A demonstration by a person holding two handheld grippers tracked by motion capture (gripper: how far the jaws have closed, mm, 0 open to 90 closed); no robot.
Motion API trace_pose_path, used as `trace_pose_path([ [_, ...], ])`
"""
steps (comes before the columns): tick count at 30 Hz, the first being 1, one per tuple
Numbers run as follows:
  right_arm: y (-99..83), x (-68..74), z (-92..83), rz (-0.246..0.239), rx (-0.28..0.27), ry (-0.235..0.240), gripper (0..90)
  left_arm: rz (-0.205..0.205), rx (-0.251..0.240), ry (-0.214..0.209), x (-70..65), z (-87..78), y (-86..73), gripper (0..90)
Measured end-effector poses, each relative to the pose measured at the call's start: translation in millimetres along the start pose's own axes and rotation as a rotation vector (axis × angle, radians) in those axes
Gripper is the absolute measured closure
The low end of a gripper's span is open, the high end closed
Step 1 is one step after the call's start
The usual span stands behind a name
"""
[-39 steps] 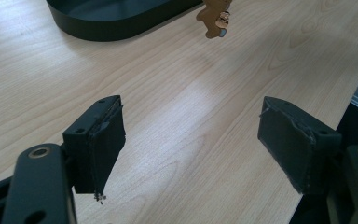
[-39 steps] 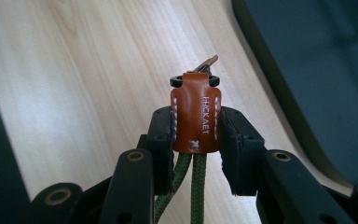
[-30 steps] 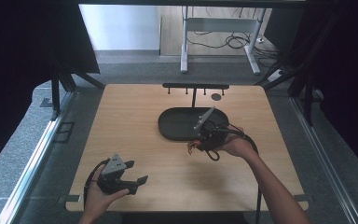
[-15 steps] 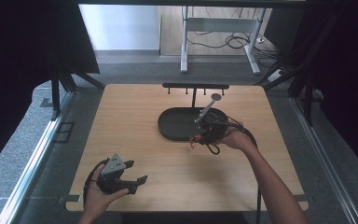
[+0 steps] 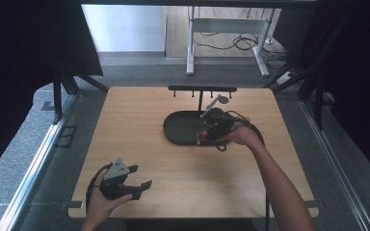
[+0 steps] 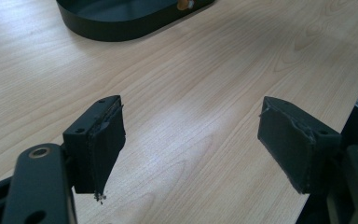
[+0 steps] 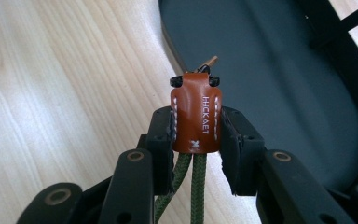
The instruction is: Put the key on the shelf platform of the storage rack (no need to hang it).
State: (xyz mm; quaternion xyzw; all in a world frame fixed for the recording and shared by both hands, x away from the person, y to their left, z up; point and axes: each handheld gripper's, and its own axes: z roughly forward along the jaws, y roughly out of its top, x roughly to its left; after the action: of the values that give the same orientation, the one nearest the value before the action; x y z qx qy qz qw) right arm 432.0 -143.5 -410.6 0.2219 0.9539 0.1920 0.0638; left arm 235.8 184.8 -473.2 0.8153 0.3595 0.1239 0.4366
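Right hand-held gripper (image 7: 196, 135): clamped on brown leather tag (image 7: 195, 116), over black oval tray (image 5: 183, 132). Left hand-held gripper (image 6: 191, 140): jaws apart, well short of tray.

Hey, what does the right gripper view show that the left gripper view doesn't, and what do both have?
Right gripper view alone: the right gripper shut on a brown leather tab with white stitching and lettering, two green cords hanging below it, a small metal clip above.

Left gripper view alone: the left gripper open, nothing between its jaws.

Both: the wooden table and the dark oval tray.
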Motion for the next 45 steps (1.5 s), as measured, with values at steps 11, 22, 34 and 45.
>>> trace_pose_path([
  [11,12.0,-15.5,-1.5,0.013,-0.014,-0.023,66.9,-0.005,-0.005,-0.005,1.8,-1.0,-0.4,23.1],
  [22,20.1,-28.2,8.6,0.009,-0.007,-0.024,66.8,-0.007,-0.006,-0.003,2.4,-1.8,-0.4,23.1],
  [34,21.2,-39.2,19.0,0.022,-0.01,-0.038,66.8,-0.01,-0.012,-0.003,3.7,-3.4,-0.7,23.1],
  [45,23.5,-45.2,37.1,0.004,0.012,-0.061,66.7,-0.016,-0.015,-0.001,6.5,-5.0,-1.8,23.1],
])
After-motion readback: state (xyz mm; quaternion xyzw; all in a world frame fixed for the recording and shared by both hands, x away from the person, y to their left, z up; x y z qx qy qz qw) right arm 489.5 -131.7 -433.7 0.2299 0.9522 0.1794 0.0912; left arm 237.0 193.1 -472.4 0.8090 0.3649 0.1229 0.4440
